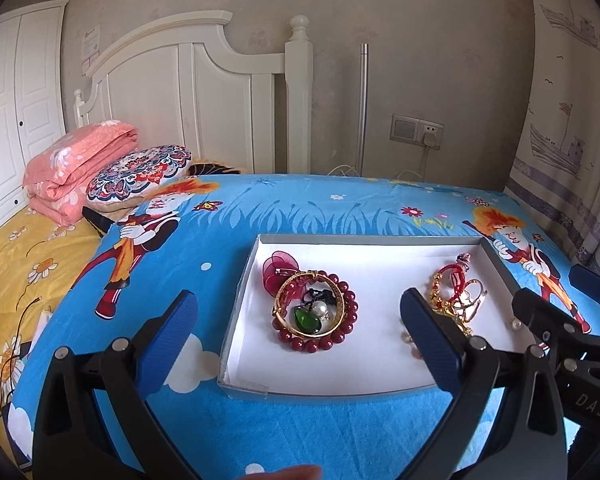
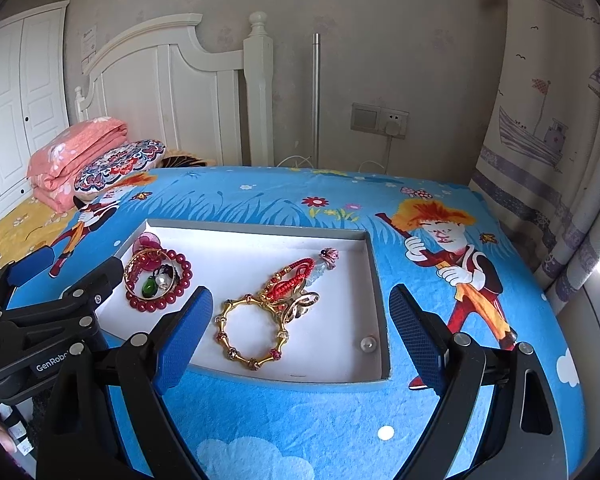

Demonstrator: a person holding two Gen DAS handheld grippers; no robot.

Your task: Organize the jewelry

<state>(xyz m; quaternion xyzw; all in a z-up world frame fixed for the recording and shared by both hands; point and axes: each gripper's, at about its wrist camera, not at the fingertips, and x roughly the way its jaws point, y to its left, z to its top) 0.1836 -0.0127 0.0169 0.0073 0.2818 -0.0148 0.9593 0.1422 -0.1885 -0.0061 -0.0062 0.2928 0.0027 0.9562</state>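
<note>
The left gripper (image 1: 300, 322) is hovering nearest the lens, its jaws standing wide apart and holding nothing, one blue finger (image 1: 166, 338) sitting outside the tray's left wall and the other over the tray floor. The right gripper (image 2: 300, 332) is likewise gaping empty, spanning the tray's right half, with one finger (image 2: 416, 338) lying beyond the right wall.

The tray (image 2: 380, 280), a shallow white box, is resting on the blue cartoon cloth (image 2: 300, 420) with its long axis running left to right across both views.

Inside the tray, at its left end, a red bead bracelet (image 1: 320, 344) is lying flat, ringing a gold bangle (image 1: 284, 300); a green stone (image 1: 306, 318) and a pearl (image 1: 321, 309) are sitting within the bangle, and a red flower piece (image 1: 274, 268) is touching the bangle's far side.

Toward the tray's right half, a gold link bracelet (image 2: 236, 352) is lying flat. A red cord charm (image 2: 296, 276) is stretching diagonally from that bracelet toward the tray's far right corner, its pink bead end (image 2: 330, 255) pointing that way. Gold rings (image 2: 300, 306) are tangled beside the cord. A loose pearl (image 2: 368, 343) is sitting in the tray's near right corner.
</note>
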